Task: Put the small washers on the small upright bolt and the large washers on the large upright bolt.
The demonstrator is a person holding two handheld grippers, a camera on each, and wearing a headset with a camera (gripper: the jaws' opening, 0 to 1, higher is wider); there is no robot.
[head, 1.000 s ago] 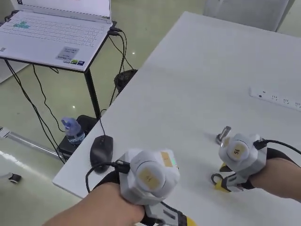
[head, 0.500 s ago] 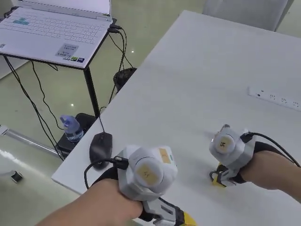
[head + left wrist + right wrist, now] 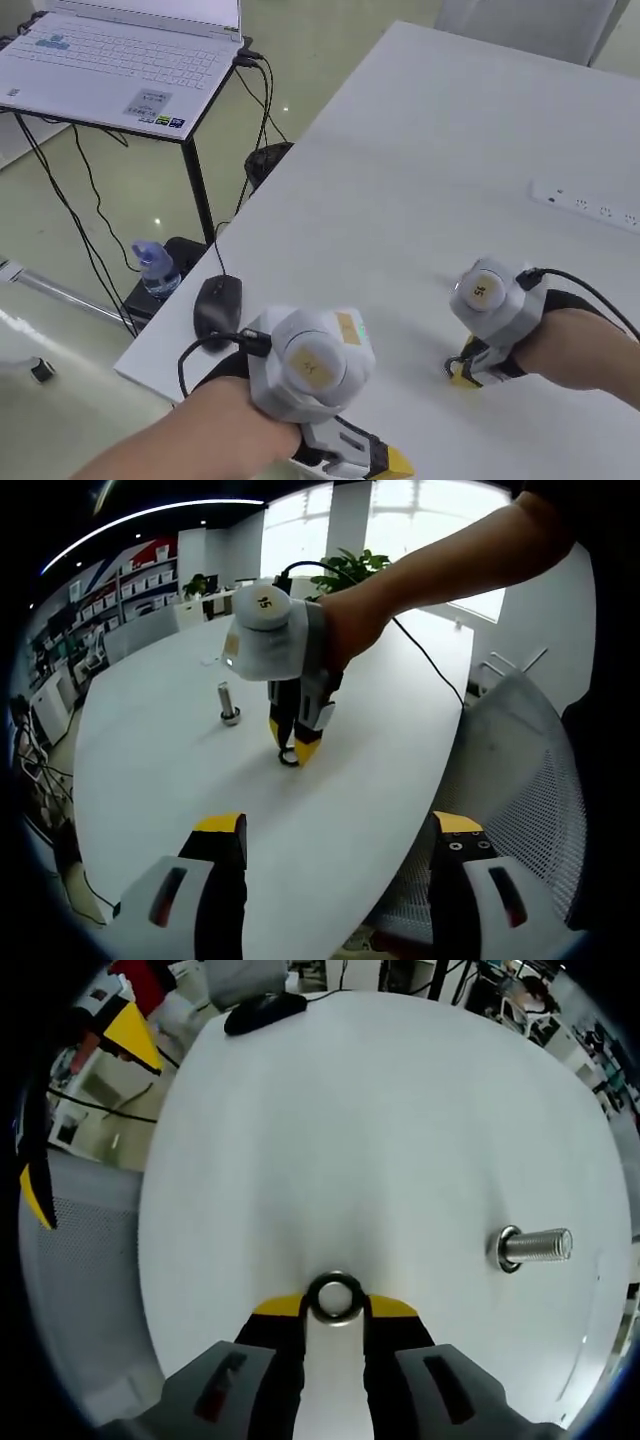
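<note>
My right gripper [image 3: 335,1307] is shut on a metal washer [image 3: 335,1296], held edge-on just above the white table [image 3: 380,1130]. An upright steel bolt [image 3: 530,1247] stands a short way to its right in the right gripper view. In the left gripper view the same bolt [image 3: 228,702] stands just left of the right gripper [image 3: 295,752] with the washer [image 3: 288,757] at its tips. In the head view the right gripper [image 3: 462,372] points down at the table and its body hides the bolt. My left gripper [image 3: 338,826] is open and holds nothing; it sits near the table's front edge [image 3: 372,462].
A black mouse [image 3: 217,305] lies at the table's left edge. A white power strip [image 3: 590,206] lies at the far right. Beside the table a laptop [image 3: 120,55] sits on a stand, with cables and a bottle [image 3: 155,270] on the floor. A mesh chair [image 3: 510,770] stands at the table's side.
My right gripper has shifted slightly left and forward with the washer, and its body now covers the bolt in the head view. The left gripper has barely moved.
</note>
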